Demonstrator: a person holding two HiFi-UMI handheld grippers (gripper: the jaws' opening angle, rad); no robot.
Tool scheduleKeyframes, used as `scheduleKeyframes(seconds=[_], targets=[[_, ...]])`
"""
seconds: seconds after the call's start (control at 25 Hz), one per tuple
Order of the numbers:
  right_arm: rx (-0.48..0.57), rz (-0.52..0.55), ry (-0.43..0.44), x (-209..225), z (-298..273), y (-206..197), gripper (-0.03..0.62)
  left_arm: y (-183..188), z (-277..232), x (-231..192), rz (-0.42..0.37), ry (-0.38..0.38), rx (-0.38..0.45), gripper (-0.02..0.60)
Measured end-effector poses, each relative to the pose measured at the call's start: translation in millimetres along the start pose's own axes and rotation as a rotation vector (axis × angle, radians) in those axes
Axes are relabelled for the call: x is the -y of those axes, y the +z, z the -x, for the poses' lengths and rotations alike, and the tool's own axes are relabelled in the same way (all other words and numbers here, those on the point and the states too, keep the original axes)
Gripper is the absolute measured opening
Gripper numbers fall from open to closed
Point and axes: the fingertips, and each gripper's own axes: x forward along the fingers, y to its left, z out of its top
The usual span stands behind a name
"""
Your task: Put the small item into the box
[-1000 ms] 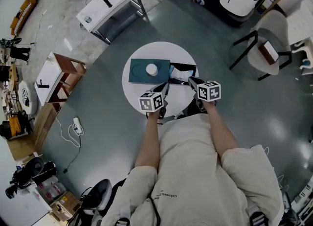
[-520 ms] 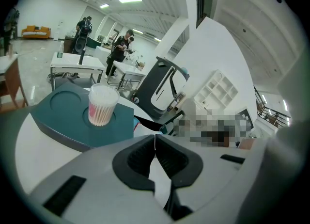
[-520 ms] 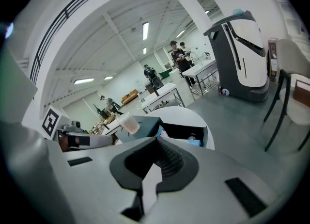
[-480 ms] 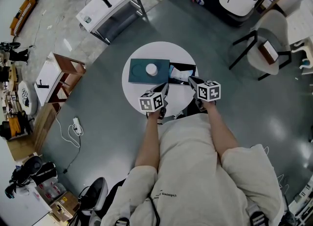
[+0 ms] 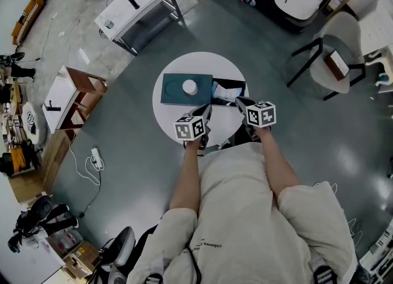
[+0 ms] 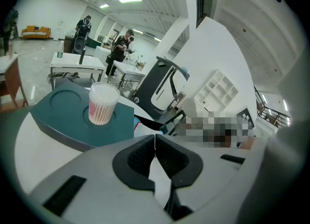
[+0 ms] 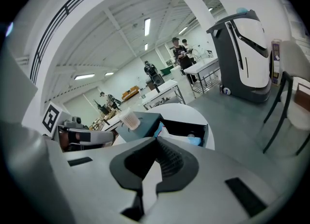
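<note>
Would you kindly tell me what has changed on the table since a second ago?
Nothing visibly changed. The left gripper and right gripper stay shut and empty at the table edge; the cotton swab cup remains on the teal tray beside the black box.

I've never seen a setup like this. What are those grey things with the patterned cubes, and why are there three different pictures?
There is no robot here: a person holds a pair of tongs in each hand. The head view comes from a camera on the person's head, looking down. The other two come from cameras riding on the left tongs and the right tongs, each looking along its own jaws. The patterned cubes are part of the tongs. On the round white table lies a teal tray with a tub of cotton swabs standing in it. Beside it is an open black box with something blue and white inside. Both tongs are shut and hold nothing.
</note>
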Motion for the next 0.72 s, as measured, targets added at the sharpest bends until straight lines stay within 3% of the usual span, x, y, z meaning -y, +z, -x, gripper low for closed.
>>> scheduleKeyframes(seconds=[0.72], targets=[[0.010,0.018,-0.055,7.2,-0.7,1.0,0.034,3.6,-1.1,-1.7,-0.012,-0.011,0.015,0.021]])
